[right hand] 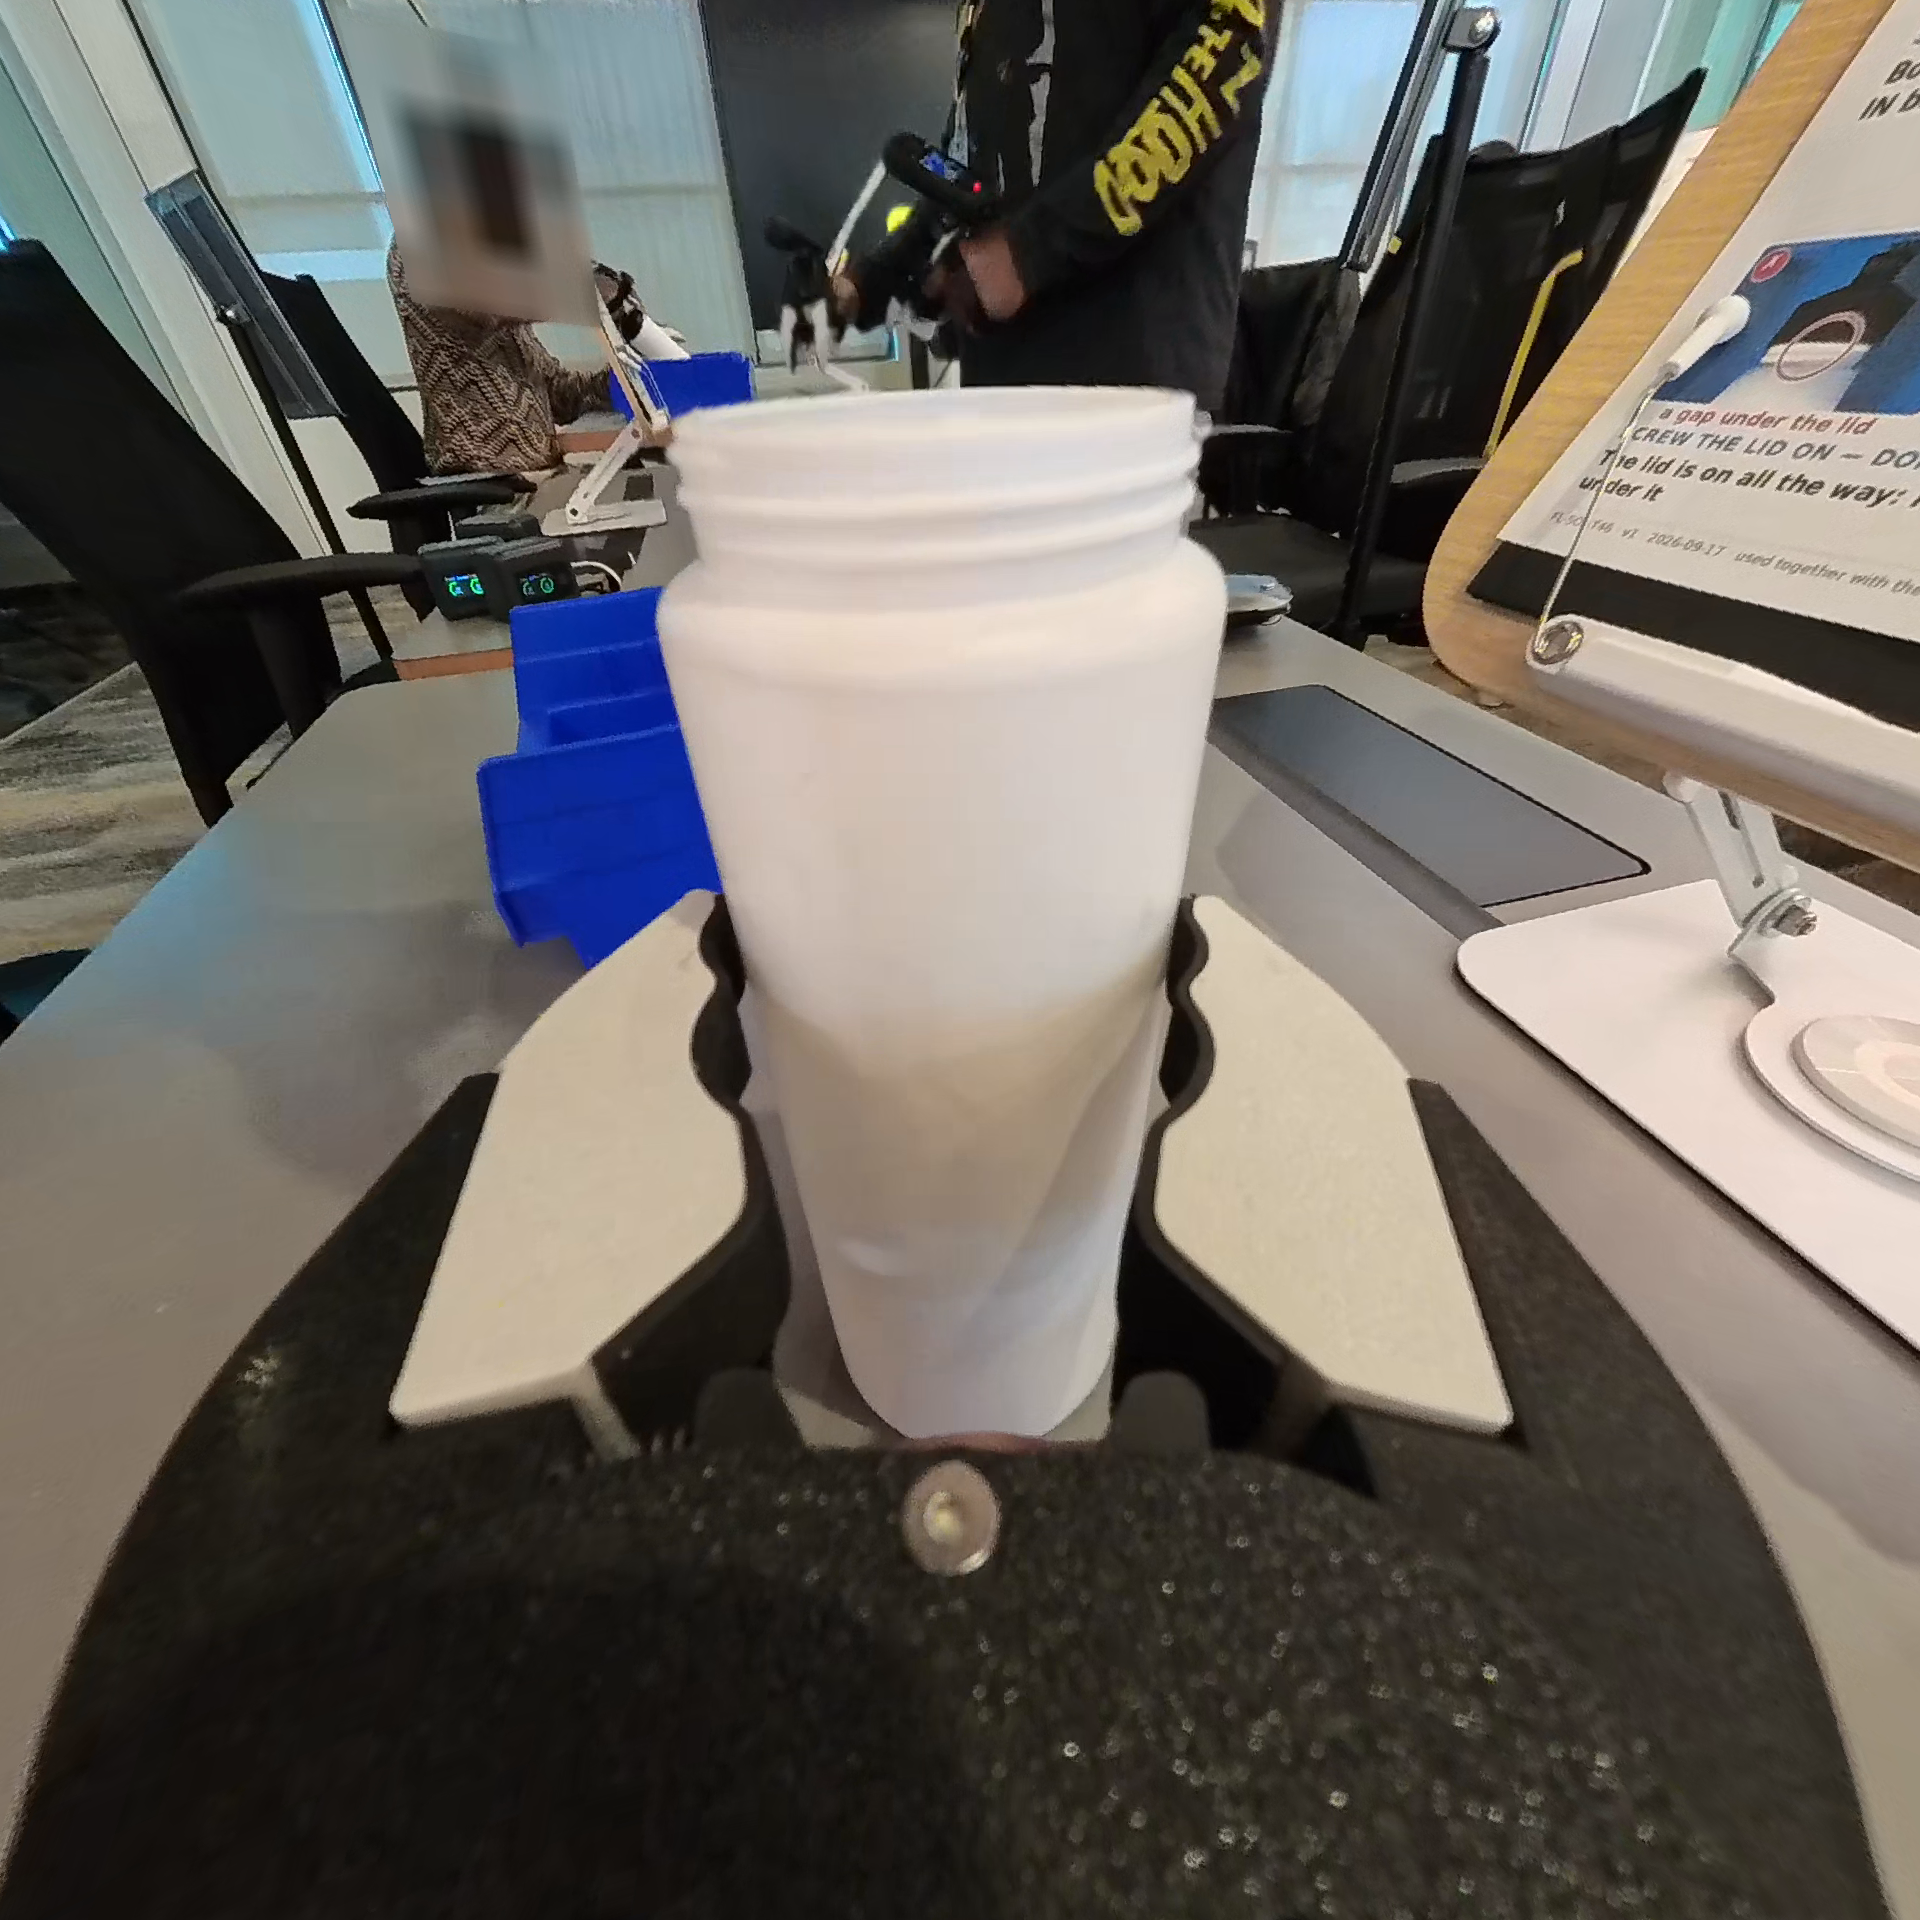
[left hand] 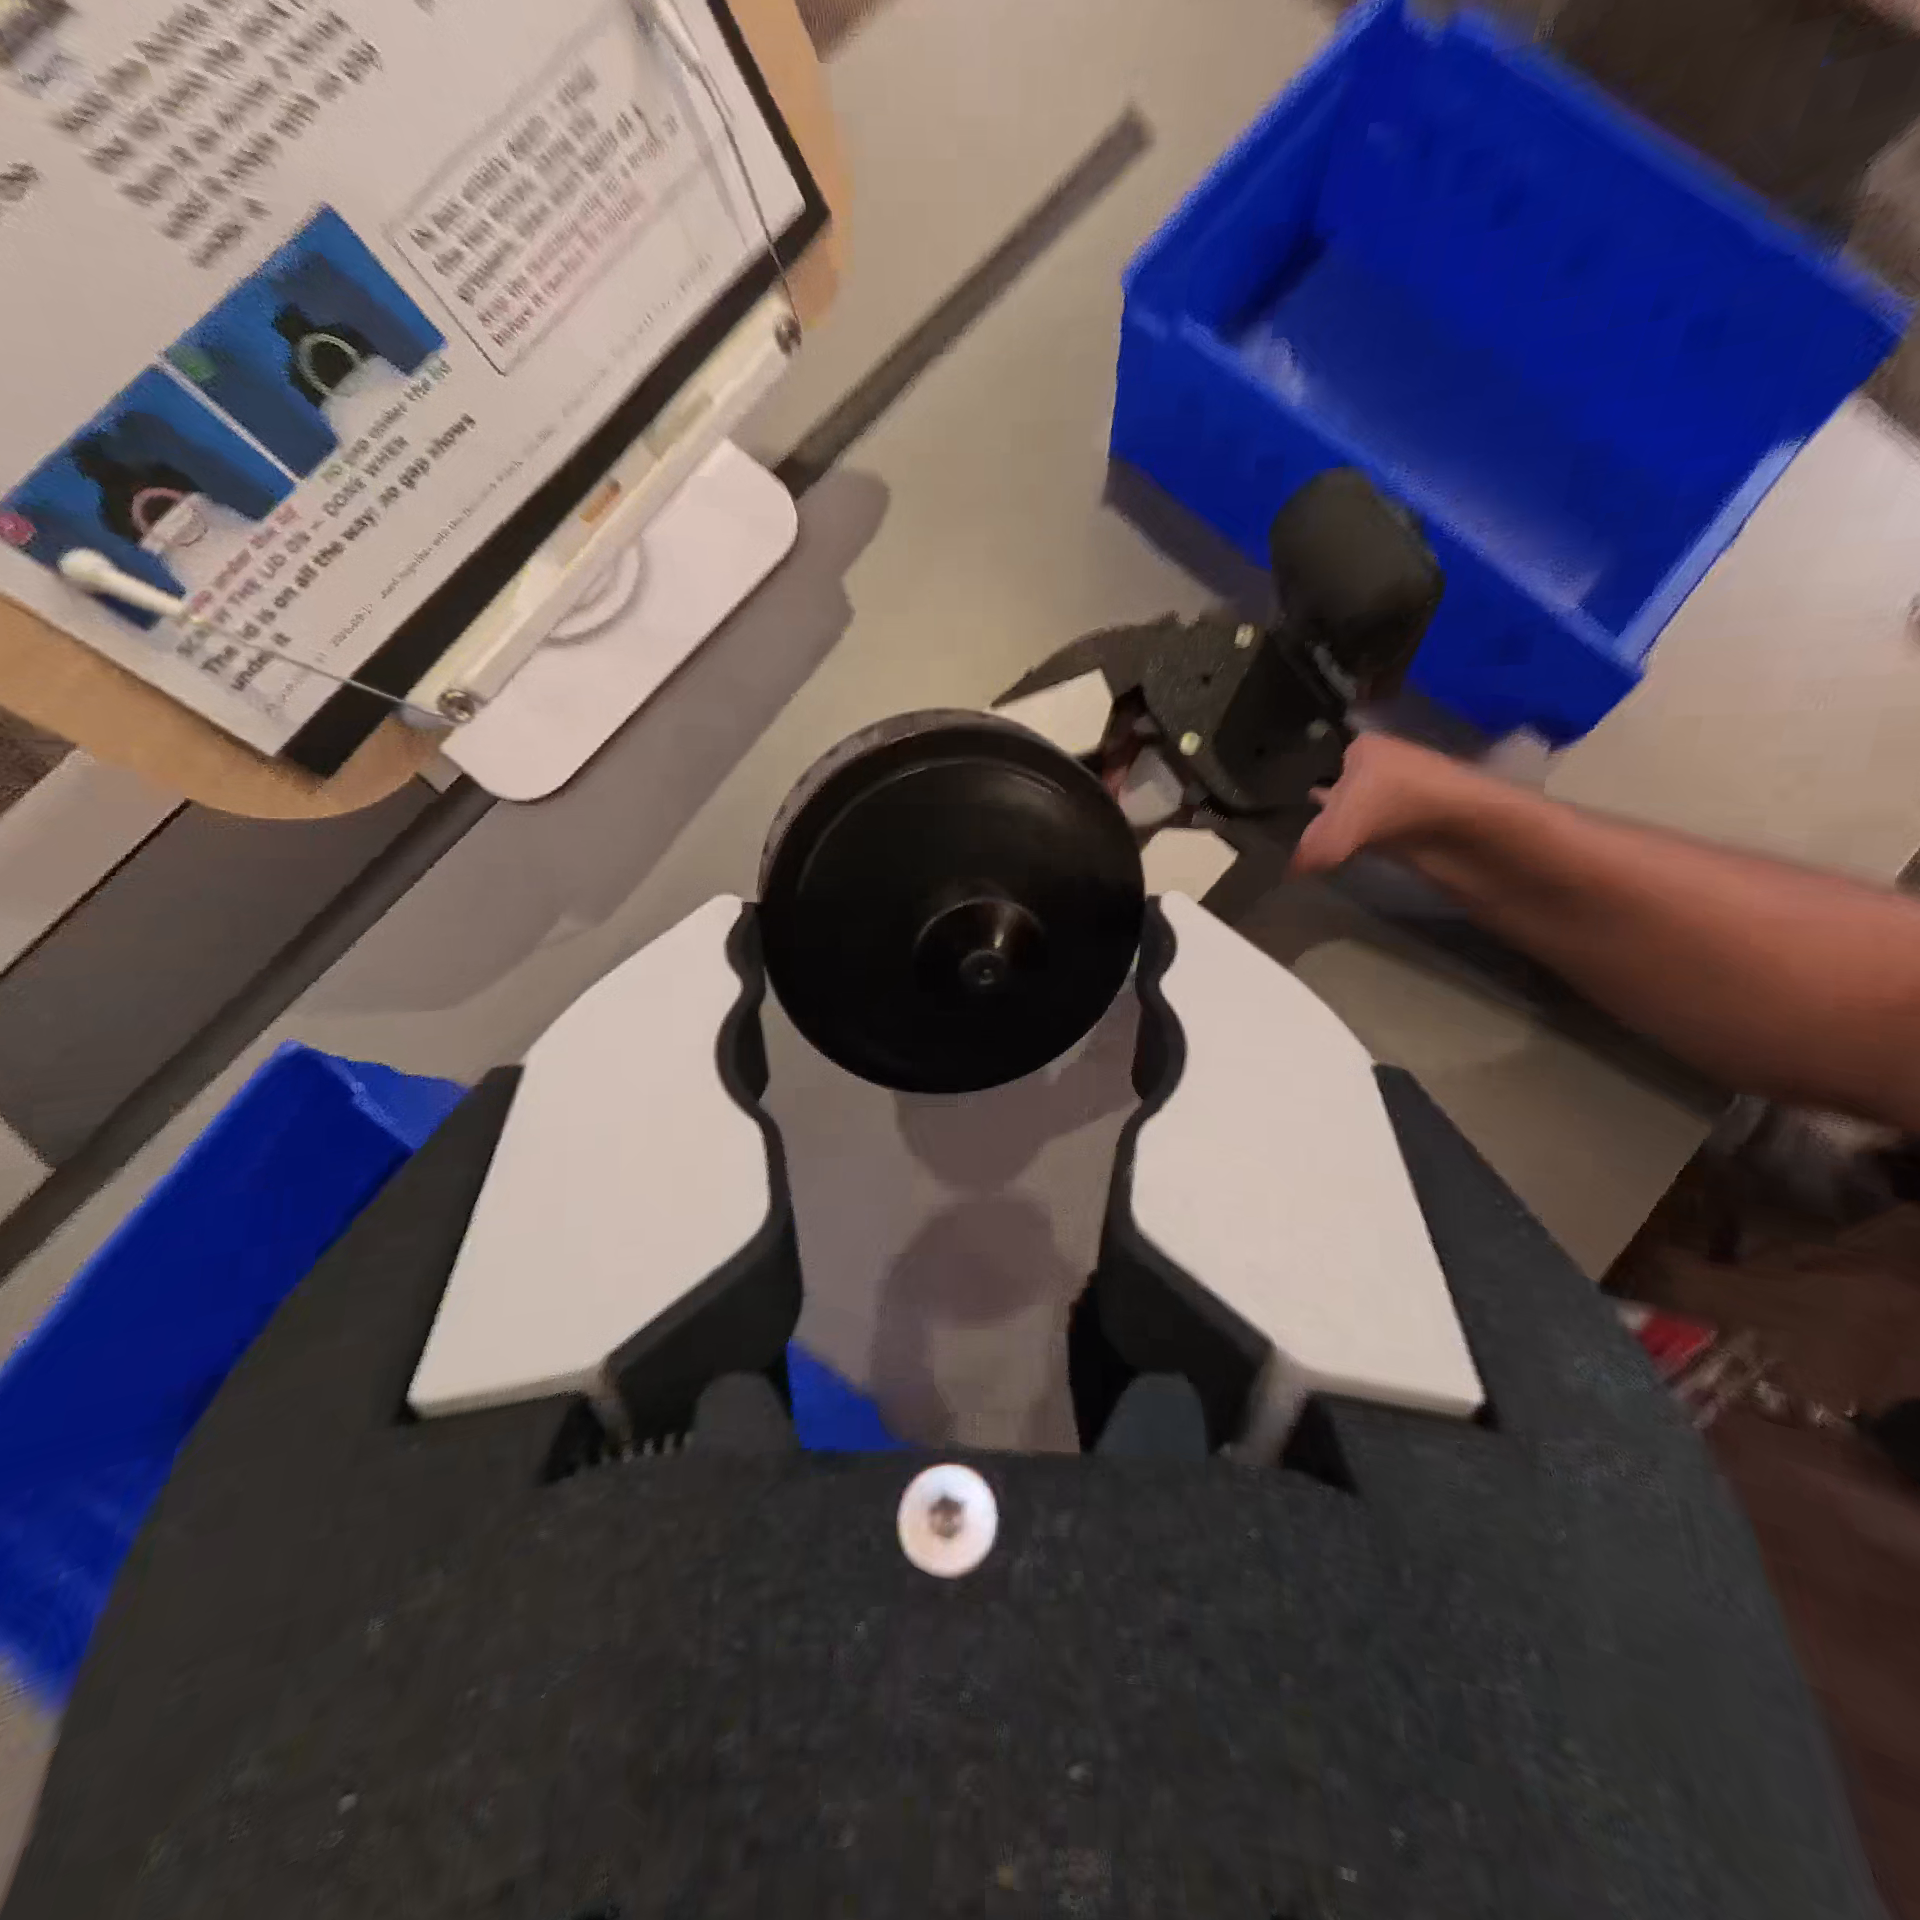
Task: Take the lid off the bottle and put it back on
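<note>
In the left wrist view my left gripper is shut on a round black lid. Both pads press on its rim, and it hangs above the grey table. In the right wrist view my right gripper is shut on an upright white bottle. The pads press on its lower body. The bottle's threaded neck is open, with no lid on it. In the left wrist view the right gripper's black body shows just beyond the lid, held by a hand. The lid hides the bottle there.
A blue bin stands at the far right and another at the near left, also showing beside the bottle. An instruction board on a white stand leans nearby. People stand and sit at a farther desk.
</note>
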`<act>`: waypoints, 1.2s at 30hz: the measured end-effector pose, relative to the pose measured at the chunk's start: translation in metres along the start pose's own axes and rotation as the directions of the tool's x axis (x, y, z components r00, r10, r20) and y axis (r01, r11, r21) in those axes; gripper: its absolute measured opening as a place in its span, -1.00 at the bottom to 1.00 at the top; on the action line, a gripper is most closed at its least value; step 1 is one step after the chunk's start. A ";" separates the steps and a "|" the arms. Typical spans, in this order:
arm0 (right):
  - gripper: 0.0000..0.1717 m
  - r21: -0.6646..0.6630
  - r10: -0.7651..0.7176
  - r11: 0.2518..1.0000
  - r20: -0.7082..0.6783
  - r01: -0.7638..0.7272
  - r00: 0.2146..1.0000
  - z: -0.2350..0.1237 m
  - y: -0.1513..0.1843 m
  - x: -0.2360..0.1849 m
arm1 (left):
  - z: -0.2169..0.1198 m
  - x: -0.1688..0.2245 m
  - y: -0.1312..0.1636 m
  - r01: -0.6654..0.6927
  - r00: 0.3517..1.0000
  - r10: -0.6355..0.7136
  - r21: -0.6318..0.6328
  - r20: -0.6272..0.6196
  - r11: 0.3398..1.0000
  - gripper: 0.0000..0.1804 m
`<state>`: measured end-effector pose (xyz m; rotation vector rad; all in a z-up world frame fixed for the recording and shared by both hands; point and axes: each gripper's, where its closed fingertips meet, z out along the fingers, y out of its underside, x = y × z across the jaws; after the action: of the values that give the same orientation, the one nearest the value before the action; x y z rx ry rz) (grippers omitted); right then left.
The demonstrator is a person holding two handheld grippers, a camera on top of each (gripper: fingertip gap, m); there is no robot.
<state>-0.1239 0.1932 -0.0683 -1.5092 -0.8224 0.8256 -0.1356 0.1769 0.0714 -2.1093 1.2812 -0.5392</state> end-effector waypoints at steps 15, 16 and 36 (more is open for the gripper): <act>-0.09 0.033 0.007 0.999 -0.009 -0.007 1.000 0.001 -0.001 0.001 | 0.050 0.026 0.108 0.276 0.931 -0.354 0.467 0.087 0.840 -0.24; -0.09 0.035 0.009 0.999 -0.010 -0.008 1.000 0.001 -0.001 0.001 | 0.052 0.027 0.113 0.286 0.925 -0.369 0.475 0.091 0.832 -0.24; -0.09 0.090 0.072 0.995 -0.220 -0.053 0.973 -0.057 -0.087 0.020 | 0.057 0.030 0.144 0.167 0.932 -0.307 0.527 0.190 0.834 -0.25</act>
<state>-0.0684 0.1886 0.0221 -1.5276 -0.5705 0.7116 -0.1805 0.1157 -0.0672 -1.8197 0.6318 -0.5940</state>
